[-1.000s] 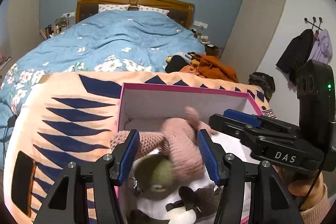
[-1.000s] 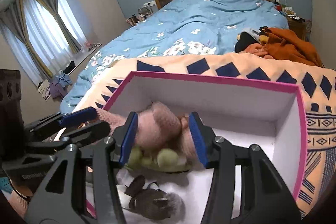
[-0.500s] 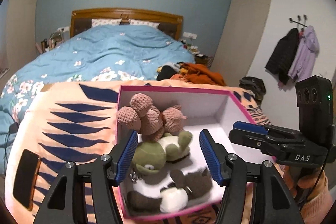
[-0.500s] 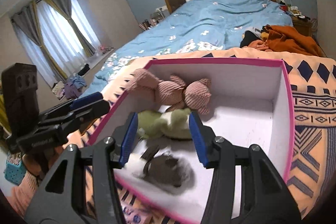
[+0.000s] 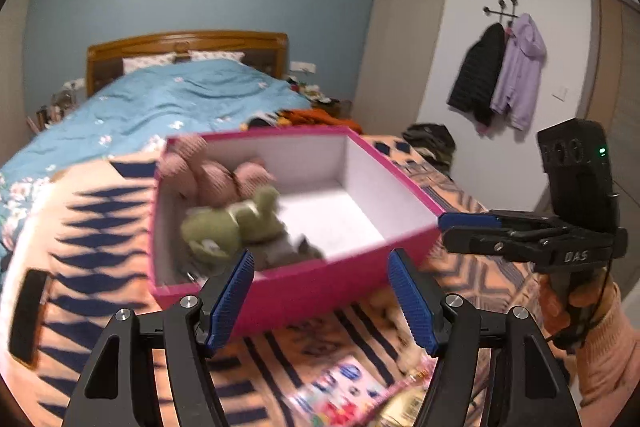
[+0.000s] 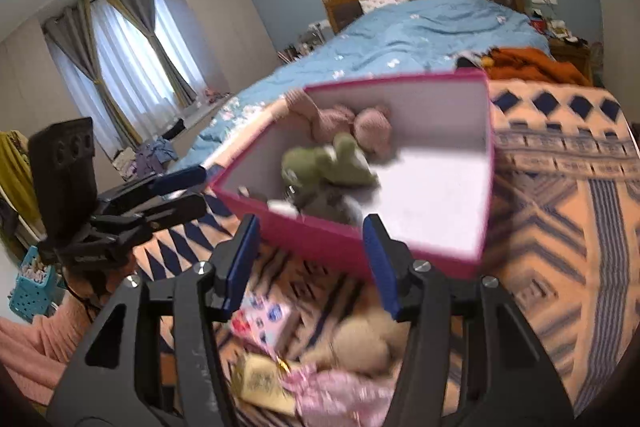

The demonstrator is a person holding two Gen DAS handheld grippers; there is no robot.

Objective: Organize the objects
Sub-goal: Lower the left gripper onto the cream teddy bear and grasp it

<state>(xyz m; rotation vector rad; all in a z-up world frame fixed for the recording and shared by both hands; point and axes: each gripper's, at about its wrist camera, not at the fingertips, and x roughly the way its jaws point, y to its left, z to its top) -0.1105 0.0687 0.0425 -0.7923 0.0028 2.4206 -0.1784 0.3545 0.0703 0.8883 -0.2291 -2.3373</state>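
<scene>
A pink box (image 5: 280, 291) with a white interior sits on the orange patterned blanket (image 5: 100, 211) at the foot of the bed (image 5: 168, 99), filling the centre of both wrist views. Inside it, along the left side of the frame, lie a pink knitted plush (image 5: 216, 175) at the far corner, a green plush (image 5: 232, 223) in front of it, and a grey plush (image 5: 280, 251) against the near wall. The left gripper (image 5: 320, 297) hangs just short of the box's near wall with its jaws apart and opening, nothing between them. The right gripper (image 6: 306, 263) is likewise in front of the box, jaws apart and opening, empty. Below it in the right wrist view, blurred on the blanket, lie a beige plush (image 6: 360, 343), a colourful printed packet (image 6: 264, 319) and a pink frilly item (image 6: 336, 395). Jackets (image 5: 500, 79) hang on wall hooks at the upper right of the left wrist view.
</scene>
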